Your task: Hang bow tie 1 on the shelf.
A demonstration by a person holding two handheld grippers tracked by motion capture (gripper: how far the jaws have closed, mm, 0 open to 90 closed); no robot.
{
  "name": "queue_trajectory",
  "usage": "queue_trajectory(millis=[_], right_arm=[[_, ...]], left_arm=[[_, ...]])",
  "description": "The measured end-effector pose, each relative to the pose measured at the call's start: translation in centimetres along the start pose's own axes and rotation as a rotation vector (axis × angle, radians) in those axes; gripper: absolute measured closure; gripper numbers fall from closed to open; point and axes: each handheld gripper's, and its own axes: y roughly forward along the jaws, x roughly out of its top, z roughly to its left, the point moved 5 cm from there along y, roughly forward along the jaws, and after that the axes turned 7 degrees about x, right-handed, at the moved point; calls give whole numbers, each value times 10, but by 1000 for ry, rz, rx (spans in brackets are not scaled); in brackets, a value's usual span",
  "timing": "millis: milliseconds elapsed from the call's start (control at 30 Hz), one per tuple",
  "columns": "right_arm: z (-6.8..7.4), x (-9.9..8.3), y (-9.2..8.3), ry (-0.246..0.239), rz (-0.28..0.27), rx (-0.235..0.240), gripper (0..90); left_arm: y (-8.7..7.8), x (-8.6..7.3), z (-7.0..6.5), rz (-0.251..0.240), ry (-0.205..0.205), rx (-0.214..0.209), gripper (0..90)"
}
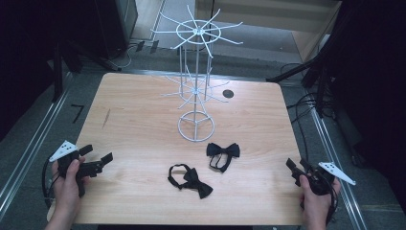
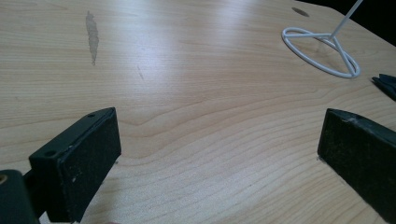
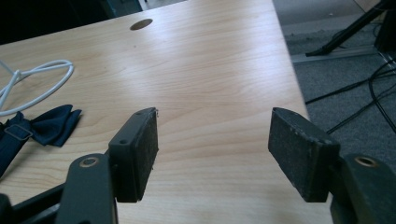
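Observation:
Two dark bow ties lie on the wooden table point(image 1: 134, 110): one point(image 1: 223, 152) just in front of the white wire rack point(image 1: 196, 86), the other point(image 1: 194, 179) nearer the front edge, strap looped. At the table's front left a hand holds my left gripper point(image 1: 99, 153), open, well left of both ties. Its own view has the jaws point(image 2: 219, 126) wide apart over bare wood, with the rack's base ring point(image 2: 322, 51) ahead. My right gripper point(image 1: 296, 165) sits at the front right edge, open and empty point(image 3: 212, 126); a bow tie point(image 3: 42, 123) lies to its left.
The rack carries two tiers of thin hooks on a ring base point(image 1: 196, 127). A round cable hole point(image 1: 228, 94) is behind it, and a dark streak point(image 1: 106, 117) marks the wood at left. Cables and stand legs point(image 1: 306, 103) cross the floor right of the table.

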Motion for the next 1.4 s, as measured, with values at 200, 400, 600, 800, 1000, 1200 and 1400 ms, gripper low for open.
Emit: queue_trajectory(millis=[200,400,600,800,1000,1200,1400], right_arm=[[23,4,16,-26,21,25,342],[48,8,29,-78,24,54,344],[63,10,38,-101,31,56,360],[78,12,46,-127,34,74,385],[92,12,55,-143,46,114,435],[106,11,67,-172,71,146,478],[119,8,82,-200,96,165,501]], left_arm=[[0,0,-1,-3,2,4,0],[1,0,-1,2,1,1,0],[0,0,-1,0,2,0,0],[1,0,-1,3,6,0,0],[1,0,-1,2,6,0,0],[1,0,-1,1,6,2,0],[0,0,-1,0,7,1,0]])
